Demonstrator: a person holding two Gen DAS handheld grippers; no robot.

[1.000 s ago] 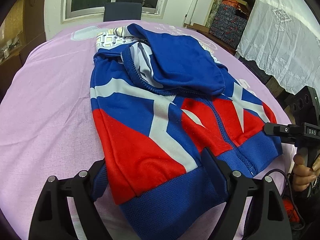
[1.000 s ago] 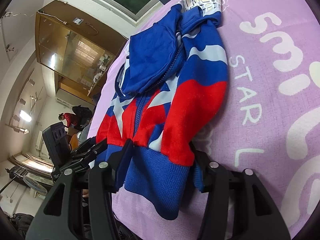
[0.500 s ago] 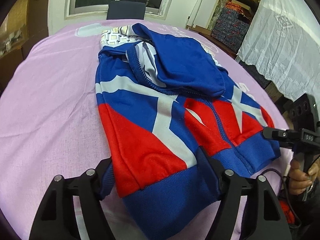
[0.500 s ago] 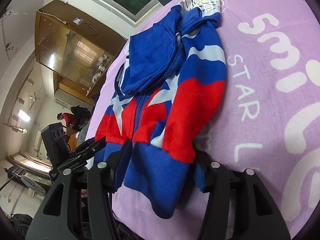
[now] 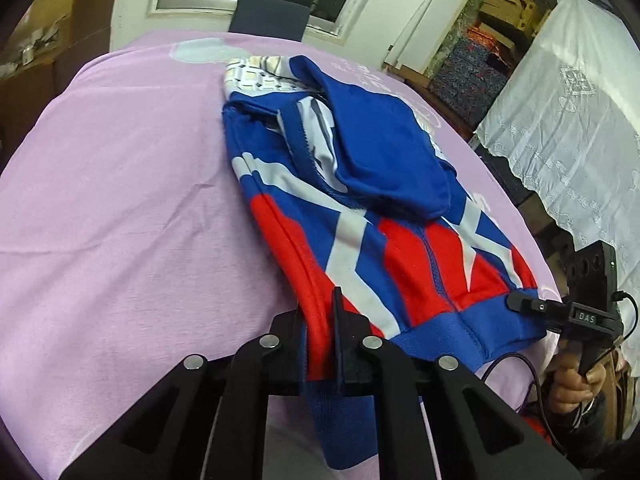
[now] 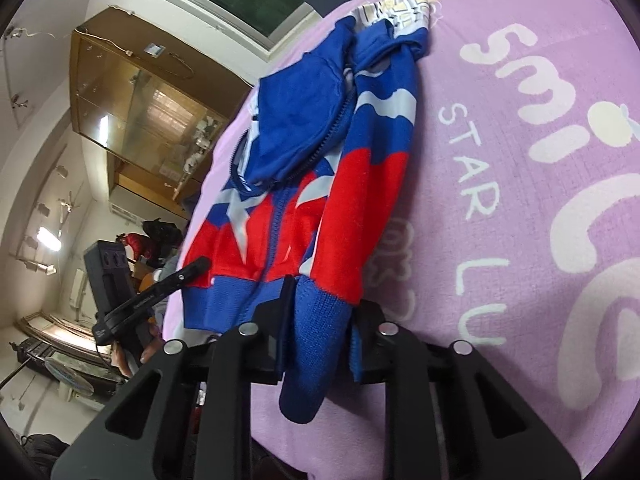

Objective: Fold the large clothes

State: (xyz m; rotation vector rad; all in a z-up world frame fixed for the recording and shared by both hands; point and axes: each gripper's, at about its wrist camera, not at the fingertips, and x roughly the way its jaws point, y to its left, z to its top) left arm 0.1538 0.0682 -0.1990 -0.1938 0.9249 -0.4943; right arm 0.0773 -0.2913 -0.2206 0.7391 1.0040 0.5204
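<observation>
Lilac cloth (image 5: pixel 120 208) covers the table under 1 hooded jacket (image 5: pixel 360 208), red, white and blue. Both wrist views show jaws that have just been closing on its blue hem. At 1 corner the left gripper (image 5: pixel 320 344), angled downward, pinches it; at the other, the right gripper (image 6: pixel 320 320) does likewise. 1 hand (image 5: pixel 576 388) grips the right handle.
</observation>
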